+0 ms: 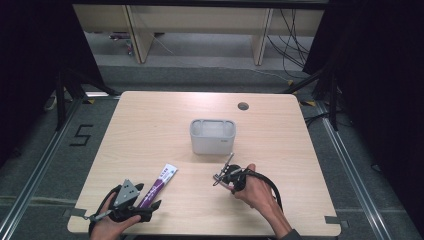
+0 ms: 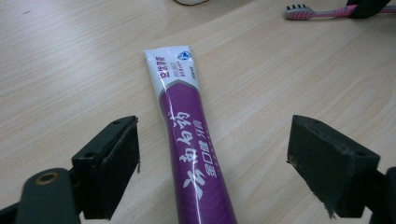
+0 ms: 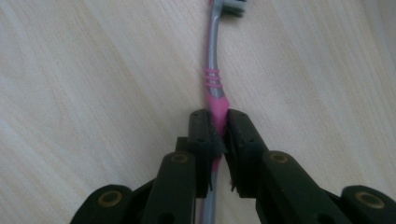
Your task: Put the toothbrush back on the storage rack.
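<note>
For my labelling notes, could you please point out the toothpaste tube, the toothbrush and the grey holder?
toothpaste tube [image 2: 191,140]: left gripper view, purple body.
toothbrush [image 3: 214,84]: right gripper view, pink-ringed neck.
grey holder [image 1: 212,144]: high view, front wall.

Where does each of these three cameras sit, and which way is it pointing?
High view: above the person's side, looking forward and down on the table; both hands enter below, left gripper, right gripper, grey box.
Left gripper view: rides that gripper, looking along its wide-apart jaws at the toothpaste tube lying between them.
Right gripper view: rides that gripper, jaws pinching the toothbrush.
Shared: the toothbrush also appears far off in the left gripper view; the tube appears from above.
</note>
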### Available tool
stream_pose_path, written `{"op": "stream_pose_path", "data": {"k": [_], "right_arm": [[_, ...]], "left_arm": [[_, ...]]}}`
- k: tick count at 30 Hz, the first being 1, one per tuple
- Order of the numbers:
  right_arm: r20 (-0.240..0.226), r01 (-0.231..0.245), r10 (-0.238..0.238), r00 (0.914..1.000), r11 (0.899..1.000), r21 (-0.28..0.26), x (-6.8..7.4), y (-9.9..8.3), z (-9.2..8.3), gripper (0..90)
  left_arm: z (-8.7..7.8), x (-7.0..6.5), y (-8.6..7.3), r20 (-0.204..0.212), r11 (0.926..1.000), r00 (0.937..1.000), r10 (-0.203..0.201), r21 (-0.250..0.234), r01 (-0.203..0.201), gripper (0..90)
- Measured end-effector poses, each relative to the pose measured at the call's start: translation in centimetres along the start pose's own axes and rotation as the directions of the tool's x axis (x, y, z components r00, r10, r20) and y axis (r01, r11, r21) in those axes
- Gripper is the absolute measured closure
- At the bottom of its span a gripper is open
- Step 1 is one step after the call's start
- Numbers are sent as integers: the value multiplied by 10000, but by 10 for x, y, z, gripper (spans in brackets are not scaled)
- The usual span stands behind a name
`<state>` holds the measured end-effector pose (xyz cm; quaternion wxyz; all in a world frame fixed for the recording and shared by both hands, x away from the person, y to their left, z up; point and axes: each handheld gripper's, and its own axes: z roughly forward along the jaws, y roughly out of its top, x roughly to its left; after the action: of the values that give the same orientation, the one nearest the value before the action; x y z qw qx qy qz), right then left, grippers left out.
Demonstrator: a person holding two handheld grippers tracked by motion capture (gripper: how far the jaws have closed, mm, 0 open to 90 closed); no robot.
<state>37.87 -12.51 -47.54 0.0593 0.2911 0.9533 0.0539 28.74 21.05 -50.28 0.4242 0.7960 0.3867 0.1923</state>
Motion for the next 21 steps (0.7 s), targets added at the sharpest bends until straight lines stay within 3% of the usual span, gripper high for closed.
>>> {"op": "stream_pose_path", "data": {"k": [3,6,12,14,16,17,19,21], "right_arm": [[138,379,-381,9992,9992,111,1,2,1,818],[103,256,-257,9996,9995,168,4,2,0,819],[236,500,-500,9985,9987,3,2,-1,-4,822],[323,704,-689,9971,9963,-484,-1,-4,-16,823],[423,634,-605,9973,9955,-709,-1,-5,-19,823],[390,385,-353,9986,9957,-837,0,-6,-24,823],[244,573,-545,9982,9889,-1370,-3,-8,-32,823],[224,475,-443,9988,9842,-1704,-6,-10,-40,823]], "left_arm": [[0,0,0,1,10000,10000,-3,-12,3,164],[-1,0,0,-47,10000,10000,-29,6,29,164],[-1,0,0,-24,10000,10000,-45,10,45,164],[-1,0,0,-30,10000,10000,-41,17,41,164],[-1,0,0,-30,10000,10000,-38,15,39,163],[-1,0,0,-29,10000,10000,-38,6,38,164],[-1,0,0,-29,10000,10000,-49,19,49,164],[0,0,0,-12,10000,10000,-70,7,70,164]]}}
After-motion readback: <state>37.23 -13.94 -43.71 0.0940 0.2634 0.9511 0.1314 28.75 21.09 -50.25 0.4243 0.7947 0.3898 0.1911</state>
